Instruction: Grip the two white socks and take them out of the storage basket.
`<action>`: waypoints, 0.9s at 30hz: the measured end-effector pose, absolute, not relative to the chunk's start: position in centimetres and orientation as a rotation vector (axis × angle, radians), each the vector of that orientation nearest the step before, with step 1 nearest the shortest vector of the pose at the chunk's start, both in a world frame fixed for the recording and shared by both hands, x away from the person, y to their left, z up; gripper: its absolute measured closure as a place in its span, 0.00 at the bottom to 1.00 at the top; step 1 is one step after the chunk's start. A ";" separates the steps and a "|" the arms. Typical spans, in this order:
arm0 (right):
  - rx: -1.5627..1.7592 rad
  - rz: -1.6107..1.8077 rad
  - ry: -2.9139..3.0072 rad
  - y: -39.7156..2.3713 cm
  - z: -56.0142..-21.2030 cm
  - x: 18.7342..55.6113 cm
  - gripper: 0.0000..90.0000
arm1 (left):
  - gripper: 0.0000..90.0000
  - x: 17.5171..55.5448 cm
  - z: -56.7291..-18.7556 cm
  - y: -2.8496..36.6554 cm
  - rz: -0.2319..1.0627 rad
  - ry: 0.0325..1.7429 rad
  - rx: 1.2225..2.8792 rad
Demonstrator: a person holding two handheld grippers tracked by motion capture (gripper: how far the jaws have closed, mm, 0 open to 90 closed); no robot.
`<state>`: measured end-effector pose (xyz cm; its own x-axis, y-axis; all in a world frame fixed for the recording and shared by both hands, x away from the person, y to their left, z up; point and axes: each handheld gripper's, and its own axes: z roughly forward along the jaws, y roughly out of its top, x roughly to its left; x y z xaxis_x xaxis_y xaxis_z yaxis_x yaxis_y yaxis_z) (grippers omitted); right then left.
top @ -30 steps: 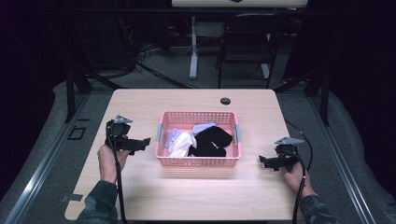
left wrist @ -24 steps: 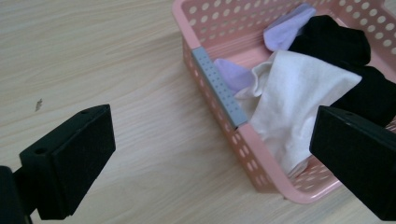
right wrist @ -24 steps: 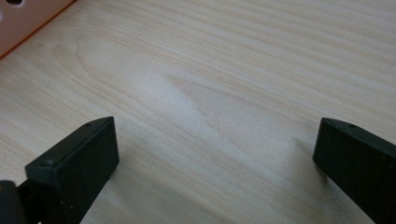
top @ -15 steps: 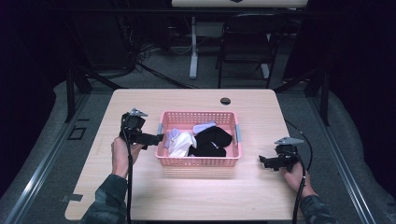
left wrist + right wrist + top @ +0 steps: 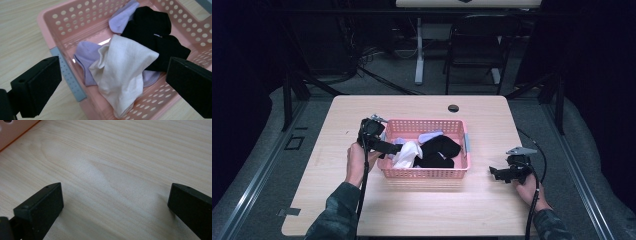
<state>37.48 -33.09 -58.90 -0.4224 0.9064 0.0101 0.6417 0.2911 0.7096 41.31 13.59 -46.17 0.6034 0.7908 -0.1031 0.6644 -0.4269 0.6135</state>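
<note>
A pink perforated basket [image 5: 464, 150] [image 5: 57, 22] stands mid-table and holds a cream sock [image 5: 125, 72] [image 5: 408, 152], lilac socks [image 5: 86, 58] and black socks [image 5: 155, 32] [image 5: 439, 150]. My left gripper [image 5: 396, 148] [image 5: 112, 82] hangs open over the basket's left rim, jaws wide on either side of the cream sock without touching it. My right gripper [image 5: 496, 173] [image 5: 115, 210] is open low over bare wood, to the right of the basket, with nothing between its jaws.
The wooden table [image 5: 362, 200] has a small black round hole [image 5: 453, 108] near its far edge. A pink corner of the basket [image 5: 10, 130] shows in the right gripper view. Beyond the table stand a chair [image 5: 472, 50] and a desk leg [image 5: 418, 55] on the dark floor.
My left gripper has travelled right from the table's left side to above the basket's left rim, still open. The right gripper has stayed put.
</note>
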 end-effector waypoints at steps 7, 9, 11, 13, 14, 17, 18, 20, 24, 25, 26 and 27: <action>1.392 0.910 2.170 -33.1 -58.9 37.5 0.00 | 0.00 42.0 -46.9 12.2 0.206 1.129 2.251; 1.390 0.911 2.169 -33.1 -58.9 37.5 0.00 | 0.00 42.0 -47.0 11.9 0.201 1.126 2.262; 1.389 0.912 2.171 -33.1 -58.9 37.5 0.00 | 0.00 42.2 -47.2 11.5 0.182 1.133 2.280; 1.390 0.912 2.170 -33.1 -58.9 37.5 0.00 | 0.00 42.4 -47.6 11.1 0.173 1.133 2.295; 1.390 0.911 2.169 -33.1 -58.9 37.5 0.00 | 0.00 42.5 -47.7 10.9 0.161 1.129 2.308; 1.390 0.912 2.169 -33.1 -58.9 37.5 0.00 | 0.00 42.7 -48.0 10.2 0.148 1.118 2.327; 1.390 0.912 2.168 -33.1 -58.9 37.5 0.00 | 0.00 42.7 -48.1 9.9 0.143 1.117 2.337; 1.390 0.912 2.169 -33.1 -58.9 37.5 0.00 | 0.00 42.8 -48.3 9.4 0.130 1.111 2.346; 1.390 0.912 2.168 -33.1 -58.9 37.5 0.00 | 0.00 42.8 -48.7 8.3 0.135 1.102 2.390; 1.390 0.910 2.172 -33.1 -58.9 37.5 0.00 | 0.00 42.9 -48.8 8.1 0.118 1.097 2.394; 1.391 0.909 2.170 -33.1 -58.9 37.5 0.00 | 0.00 42.9 -48.9 8.0 0.120 1.097 2.399; 1.391 0.909 2.170 -33.1 -58.9 37.5 0.00 | 0.00 43.0 -49.0 7.9 0.117 1.103 2.407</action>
<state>37.48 -33.08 -58.89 -0.4208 0.9071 0.0096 0.6428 0.2907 0.7087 43.03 7.86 -49.02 0.6706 0.7319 -0.1205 0.6901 -0.5560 0.4632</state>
